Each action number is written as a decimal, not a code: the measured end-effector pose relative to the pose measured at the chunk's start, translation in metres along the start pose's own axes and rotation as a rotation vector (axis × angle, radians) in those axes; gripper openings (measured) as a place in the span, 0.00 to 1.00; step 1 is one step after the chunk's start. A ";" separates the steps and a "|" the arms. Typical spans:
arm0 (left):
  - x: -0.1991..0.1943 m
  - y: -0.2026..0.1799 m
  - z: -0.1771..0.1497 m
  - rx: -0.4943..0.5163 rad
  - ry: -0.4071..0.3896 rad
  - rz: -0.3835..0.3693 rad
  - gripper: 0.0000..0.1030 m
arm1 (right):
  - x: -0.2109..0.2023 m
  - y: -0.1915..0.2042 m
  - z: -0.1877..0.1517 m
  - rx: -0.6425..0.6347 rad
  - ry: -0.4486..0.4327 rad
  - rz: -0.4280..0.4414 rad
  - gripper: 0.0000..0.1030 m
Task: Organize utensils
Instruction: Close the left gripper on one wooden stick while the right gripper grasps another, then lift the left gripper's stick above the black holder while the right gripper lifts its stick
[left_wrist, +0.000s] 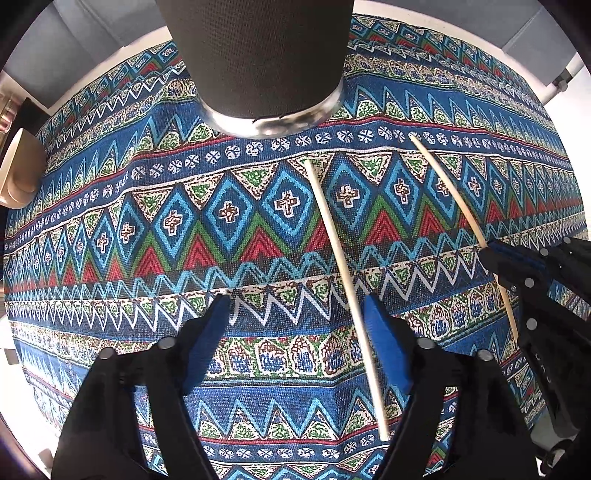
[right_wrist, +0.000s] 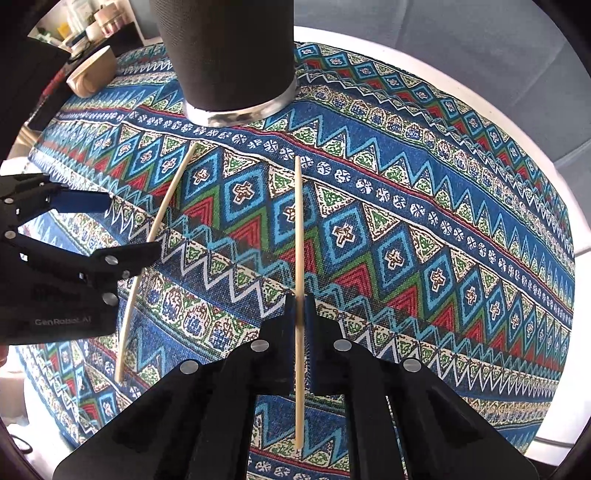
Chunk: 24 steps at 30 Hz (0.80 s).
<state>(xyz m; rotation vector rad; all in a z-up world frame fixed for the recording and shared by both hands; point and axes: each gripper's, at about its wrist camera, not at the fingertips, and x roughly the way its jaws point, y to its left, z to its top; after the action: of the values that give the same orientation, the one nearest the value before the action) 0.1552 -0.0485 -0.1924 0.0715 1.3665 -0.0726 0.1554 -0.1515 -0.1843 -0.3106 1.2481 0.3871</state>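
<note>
Two pale wooden chopsticks lie on a patterned cloth (left_wrist: 184, 221) in front of a black mesh utensil holder (left_wrist: 258, 55) with a silver base, which the right wrist view also shows (right_wrist: 225, 55). My left gripper (left_wrist: 295, 301) stands open over one chopstick (left_wrist: 332, 240), which lies just inside its right finger; no pad presses on it. My right gripper (right_wrist: 300, 301) is shut on the other chopstick (right_wrist: 297, 221) near its middle. In the right wrist view the left gripper (right_wrist: 133, 227) straddles its chopstick (right_wrist: 170, 199). At the right of the left wrist view, the right gripper (left_wrist: 491, 254) pinches its chopstick (left_wrist: 450, 192).
A beige cup (left_wrist: 22, 173) lies on its side at the cloth's far left edge, and the right wrist view shows the cup (right_wrist: 92, 74) too. Bottles and jars (right_wrist: 92, 22) stand on a shelf beyond it. The white table rim (right_wrist: 424, 66) curves around the cloth.
</note>
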 end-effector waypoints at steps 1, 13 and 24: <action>-0.005 0.004 -0.003 0.000 -0.013 -0.004 0.35 | -0.001 -0.003 -0.001 -0.002 0.000 0.001 0.04; -0.030 0.062 -0.044 -0.048 -0.025 0.038 0.04 | -0.008 -0.055 -0.014 0.183 0.041 0.021 0.04; -0.116 0.105 -0.003 -0.103 -0.191 0.148 0.04 | -0.067 -0.083 0.014 0.306 -0.109 0.085 0.04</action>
<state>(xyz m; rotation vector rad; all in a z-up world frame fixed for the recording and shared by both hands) 0.1385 0.0572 -0.0788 0.0776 1.1688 0.1127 0.1869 -0.2275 -0.1149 0.0249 1.1954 0.2765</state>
